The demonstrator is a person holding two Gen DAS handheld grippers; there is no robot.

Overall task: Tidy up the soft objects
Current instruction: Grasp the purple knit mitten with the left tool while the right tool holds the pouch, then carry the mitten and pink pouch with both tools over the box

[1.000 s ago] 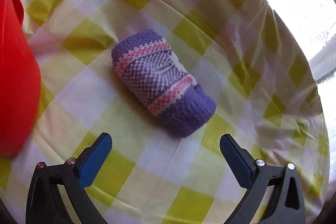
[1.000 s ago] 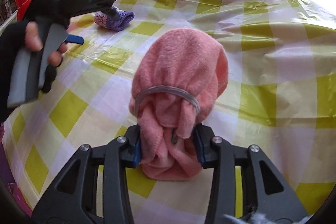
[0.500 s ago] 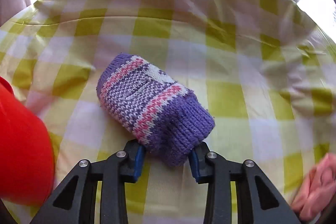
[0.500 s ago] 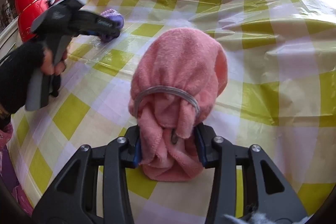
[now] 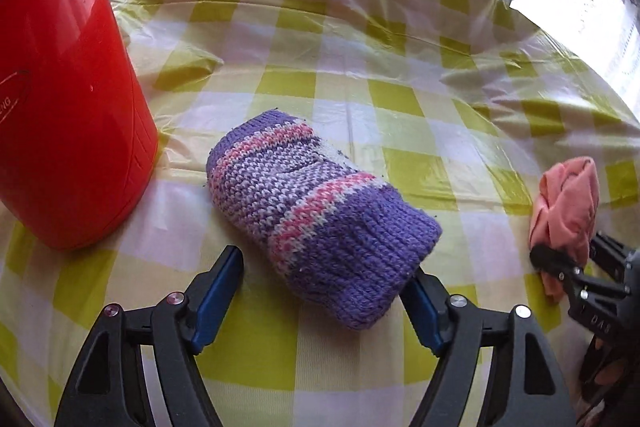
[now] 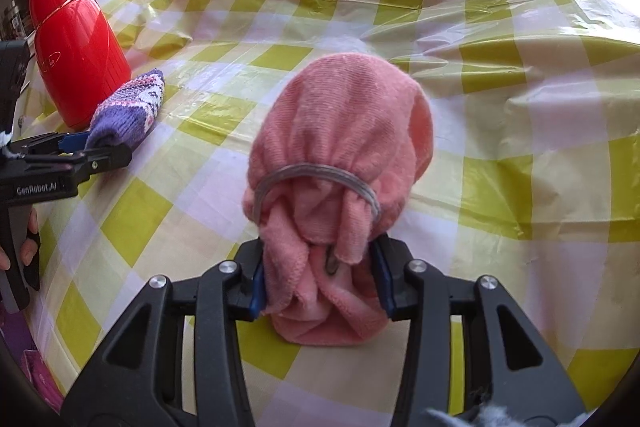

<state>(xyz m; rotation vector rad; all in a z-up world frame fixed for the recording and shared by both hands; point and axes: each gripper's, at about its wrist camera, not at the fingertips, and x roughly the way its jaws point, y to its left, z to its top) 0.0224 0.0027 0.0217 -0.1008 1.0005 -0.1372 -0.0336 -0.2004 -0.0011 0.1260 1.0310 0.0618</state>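
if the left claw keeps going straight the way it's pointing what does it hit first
Most likely the purple knitted sleeve. Its ribbed end already lies between the open fingers of the left claw, touching or nearly touching the right one, with a gap on the left side. The checked tablecloth lies under it. Depth is hard to judge.

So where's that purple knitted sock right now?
The purple sock lies on the checked tablecloth, just right of the red flask, its cuff between the left claw's open jaws.

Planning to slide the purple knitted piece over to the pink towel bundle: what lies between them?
Nothing: only bare checked tablecloth between the purple knitted piece and the pink towel bundle, seen in the left wrist view.
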